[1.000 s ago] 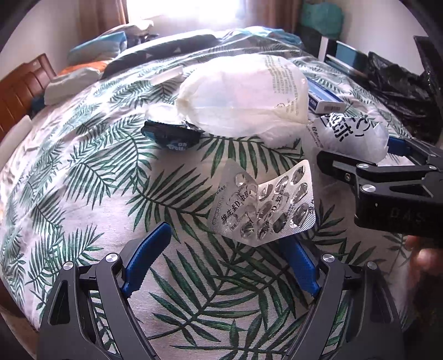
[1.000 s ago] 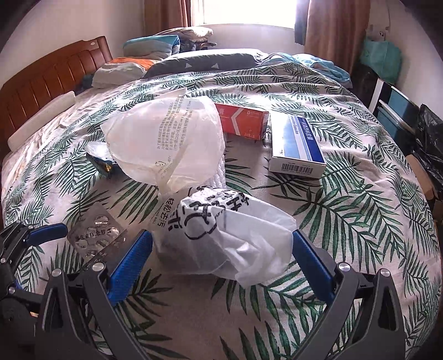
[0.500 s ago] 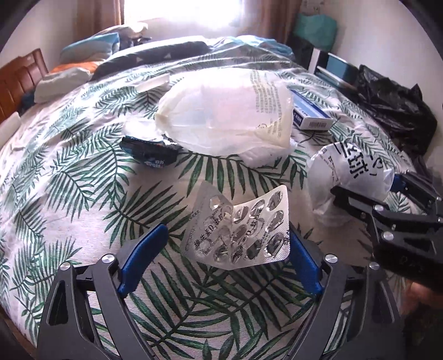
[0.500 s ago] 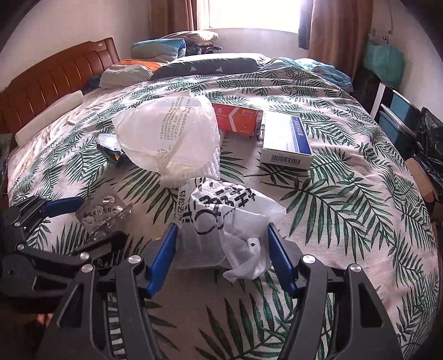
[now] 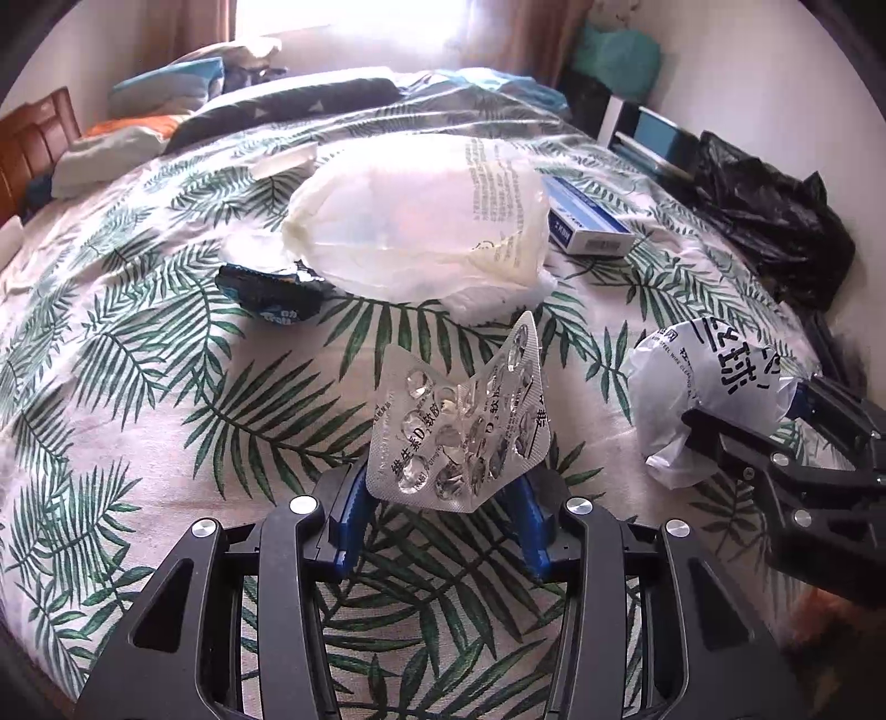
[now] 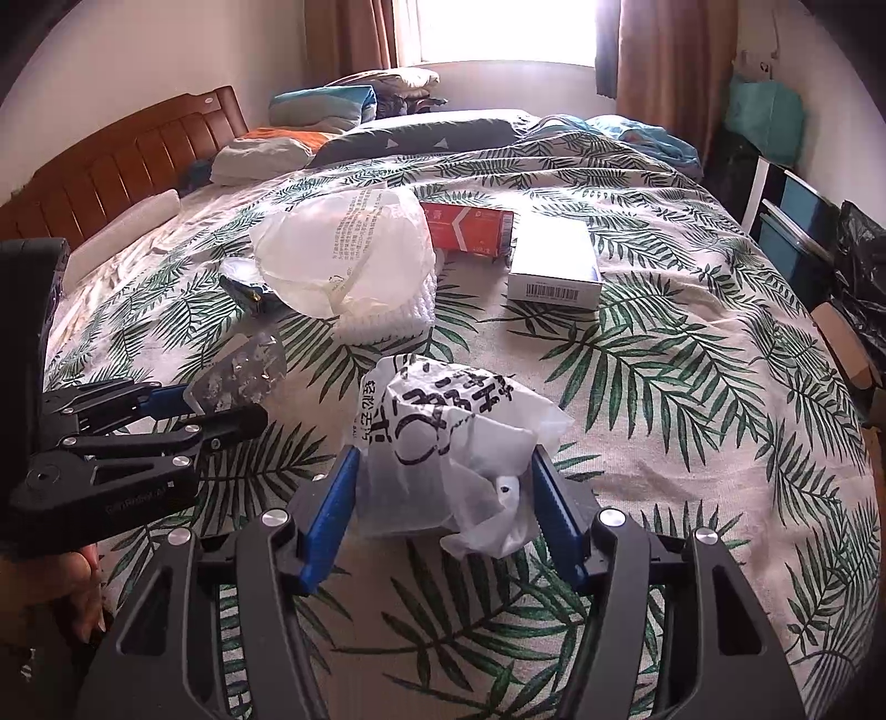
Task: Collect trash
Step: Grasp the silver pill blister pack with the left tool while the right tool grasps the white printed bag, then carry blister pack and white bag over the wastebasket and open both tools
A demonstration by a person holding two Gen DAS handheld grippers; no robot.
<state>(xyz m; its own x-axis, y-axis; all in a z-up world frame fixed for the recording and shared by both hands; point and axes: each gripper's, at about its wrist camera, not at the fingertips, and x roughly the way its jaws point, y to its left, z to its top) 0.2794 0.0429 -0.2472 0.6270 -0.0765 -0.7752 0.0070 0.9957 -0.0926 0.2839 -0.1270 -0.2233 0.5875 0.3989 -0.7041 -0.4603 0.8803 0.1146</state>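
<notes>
Keep left gripper [image 5: 443, 501] pinched on buckled blister pack [image 5: 459, 426] and right gripper [image 6: 443, 515] clamped on printed bag [image 6: 443, 437] ahead, lifting both gently, avoiding slips.

Daylight floods in from the window [image 6: 509, 30] at 12 o'clock, blown out to pure white in both views. The bed [image 6: 692, 354] is evenly lit with soft, faint shadows. Glare glints off the blister pack [image 5: 459, 437]. Fisheye bending curves the edges, and the corners are black.
</notes>
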